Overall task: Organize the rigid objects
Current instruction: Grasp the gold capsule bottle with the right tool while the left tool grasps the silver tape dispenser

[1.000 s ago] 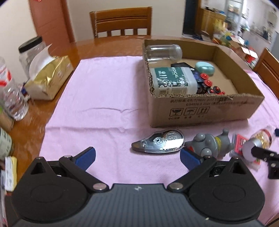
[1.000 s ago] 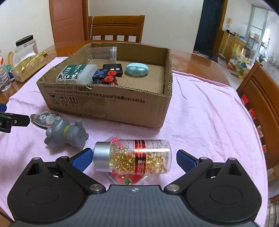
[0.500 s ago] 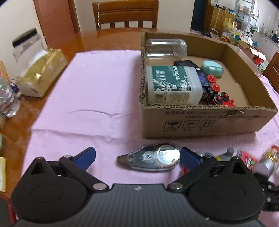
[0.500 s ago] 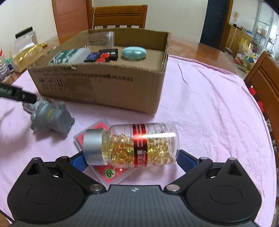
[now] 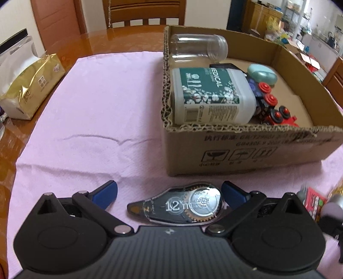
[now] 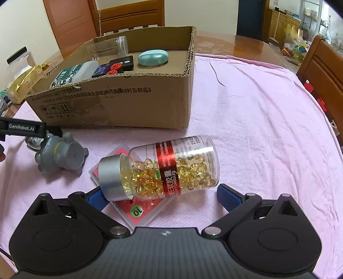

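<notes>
A glossy brown wooden table point(image 5: 128, 40) under a pink cloth point(image 6: 257, 111) stands before cream walls, with a wooden chair point(image 5: 143, 10) behind, a reddish-brown door point(image 6: 68, 21) and cluttered shelves point(image 5: 300, 23) far right.

Left wrist view: I'm looking forward and down along my left gripper point(image 5: 169, 192), sitting low and close over the pink cloth point(image 5: 103, 120), facing the cardboard box point(image 5: 246, 150).
Right wrist view: I'm looking forward along my right gripper point(image 6: 159, 196), close over the cloth, facing the box's other near corner.
Shared: both views are taking in the box, its contents and the correction tape point(image 5: 178, 206).
</notes>
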`<action>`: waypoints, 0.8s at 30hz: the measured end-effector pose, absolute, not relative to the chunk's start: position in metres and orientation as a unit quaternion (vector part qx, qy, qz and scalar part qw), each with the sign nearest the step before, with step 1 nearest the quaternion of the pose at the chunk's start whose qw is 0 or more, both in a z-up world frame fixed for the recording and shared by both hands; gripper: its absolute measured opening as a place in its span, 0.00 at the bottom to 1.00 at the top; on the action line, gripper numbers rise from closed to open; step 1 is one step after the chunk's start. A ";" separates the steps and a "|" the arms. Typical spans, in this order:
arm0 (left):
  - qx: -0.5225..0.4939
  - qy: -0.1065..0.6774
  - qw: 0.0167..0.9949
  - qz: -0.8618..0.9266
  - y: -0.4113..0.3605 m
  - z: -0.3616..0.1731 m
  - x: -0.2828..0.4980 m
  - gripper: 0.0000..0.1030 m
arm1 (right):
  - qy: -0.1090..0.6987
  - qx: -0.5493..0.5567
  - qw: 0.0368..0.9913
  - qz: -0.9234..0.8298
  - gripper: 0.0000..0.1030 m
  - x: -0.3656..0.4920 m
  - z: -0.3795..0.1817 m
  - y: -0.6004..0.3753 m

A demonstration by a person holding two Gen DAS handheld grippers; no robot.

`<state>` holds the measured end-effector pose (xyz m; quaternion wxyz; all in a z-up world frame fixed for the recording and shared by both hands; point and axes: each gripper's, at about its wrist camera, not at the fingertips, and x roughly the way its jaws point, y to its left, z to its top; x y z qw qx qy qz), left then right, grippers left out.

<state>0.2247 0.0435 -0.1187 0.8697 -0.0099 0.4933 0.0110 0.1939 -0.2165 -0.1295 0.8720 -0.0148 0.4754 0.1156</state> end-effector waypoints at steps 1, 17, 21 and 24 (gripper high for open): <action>-0.006 0.495 0.869 0.012 0.044 -0.119 0.224 0.99 | 0.475 -0.014 0.872 0.115 1.00 0.193 -0.129 -0.217; 0.009 0.485 0.874 -0.008 0.077 -0.119 0.193 0.99 | 0.478 -0.021 0.869 0.128 1.00 0.194 -0.129 -0.218; 0.024 0.481 0.876 -0.035 0.078 -0.121 0.201 0.99 | 0.482 -0.029 0.864 0.143 1.00 0.195 -0.128 -0.220; 0.037 0.472 0.879 -0.058 0.079 -0.122 0.208 0.99 | 0.482 -0.031 0.863 0.147 1.00 0.195 -0.128 -0.221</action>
